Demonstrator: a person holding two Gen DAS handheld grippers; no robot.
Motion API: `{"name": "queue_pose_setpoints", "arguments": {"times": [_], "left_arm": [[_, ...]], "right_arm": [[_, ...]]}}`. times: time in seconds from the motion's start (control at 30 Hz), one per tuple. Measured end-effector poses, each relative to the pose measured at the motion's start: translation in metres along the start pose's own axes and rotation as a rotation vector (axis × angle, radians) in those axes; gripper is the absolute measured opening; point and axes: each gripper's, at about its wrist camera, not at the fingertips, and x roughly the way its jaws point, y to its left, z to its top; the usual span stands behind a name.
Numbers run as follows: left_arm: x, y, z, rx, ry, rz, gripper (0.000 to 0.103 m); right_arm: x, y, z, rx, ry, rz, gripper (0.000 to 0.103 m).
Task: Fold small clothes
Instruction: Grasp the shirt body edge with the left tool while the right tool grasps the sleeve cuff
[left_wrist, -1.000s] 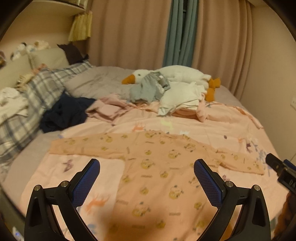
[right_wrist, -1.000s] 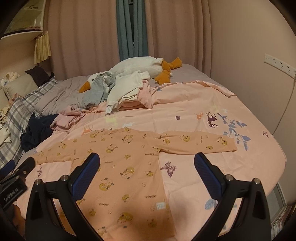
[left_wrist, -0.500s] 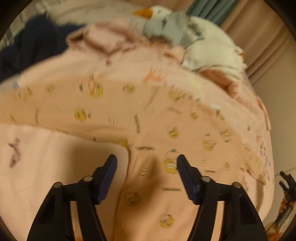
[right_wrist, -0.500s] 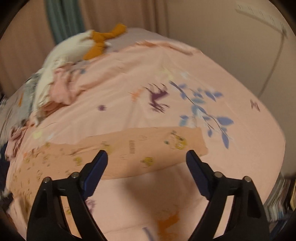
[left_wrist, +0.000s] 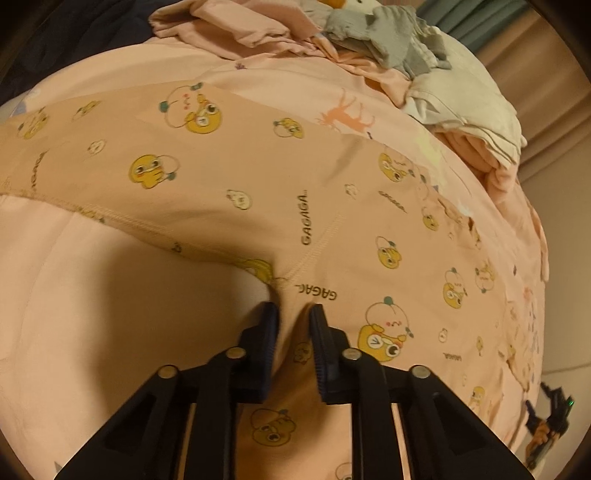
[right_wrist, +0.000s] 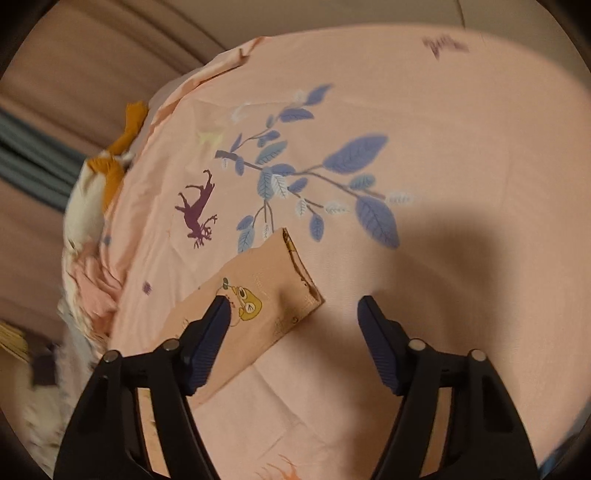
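Lying flat on a pink bedspread (left_wrist: 92, 295), a small peach long-sleeved top (left_wrist: 295, 177) printed with yellow cartoon ducks and the word "GAGAGA" fills most of the left wrist view. The left gripper (left_wrist: 293, 314) points steeply down at the spot where one sleeve meets the body of the top. Its jaws have just been closing and now stand nearly together, with a raised fold of the peach fabric pinched between the dark blue pads (left_wrist: 271, 325) — the cloth puckers upward right at the tips.

Beyond the top, at the far edge of the bedspread, sits a heap of other laundry: a crumpled pink garment (left_wrist: 229, 26), a grey garment (left_wrist: 388, 40) and a cream one (left_wrist: 469, 92).

From the right wrist view, the cuff end of the top's other sleeve (right_wrist: 266, 295) lies slantwise on the bedspread (right_wrist: 443, 147), just below a print of blue leaves and a purple deer. The right gripper (right_wrist: 293, 308) hangs over that cuff with its jaws partly apart; they have just been closing too. One pad overlaps the sleeve near a duck print, while the other is over bare bedspread past the cuff's hem. Whether either pad touches the fabric cannot be told, and nothing is clamped — the sleeve lies flat.
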Motion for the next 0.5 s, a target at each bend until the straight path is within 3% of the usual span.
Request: {"name": "queue_pose_setpoints", "arguments": {"times": [0.07, 0.17, 0.23, 0.33, 0.5], "left_arm": [[-0.001, 0.004, 0.0, -0.011, 0.0, -0.005, 0.012], [-0.004, 0.006, -0.002, 0.004, -0.005, 0.01, 0.012], [-0.004, 0.002, -0.004, 0.039, -0.016, 0.032, 0.011], [-0.003, 0.002, -0.005, 0.062, -0.024, 0.044, 0.011], [-0.003, 0.004, -0.004, 0.051, -0.014, 0.029, 0.011]], "right_arm": [[0.012, -0.008, -0.004, 0.057, 0.045, 0.046, 0.055], [0.028, -0.006, -0.012, 0.056, 0.076, 0.056, 0.036], [0.031, 0.002, -0.014, 0.04, 0.036, 0.033, 0.009], [0.039, 0.012, -0.01, 0.037, 0.013, -0.023, 0.007], [0.027, 0.071, -0.016, -0.157, -0.035, -0.055, 0.006]]}}
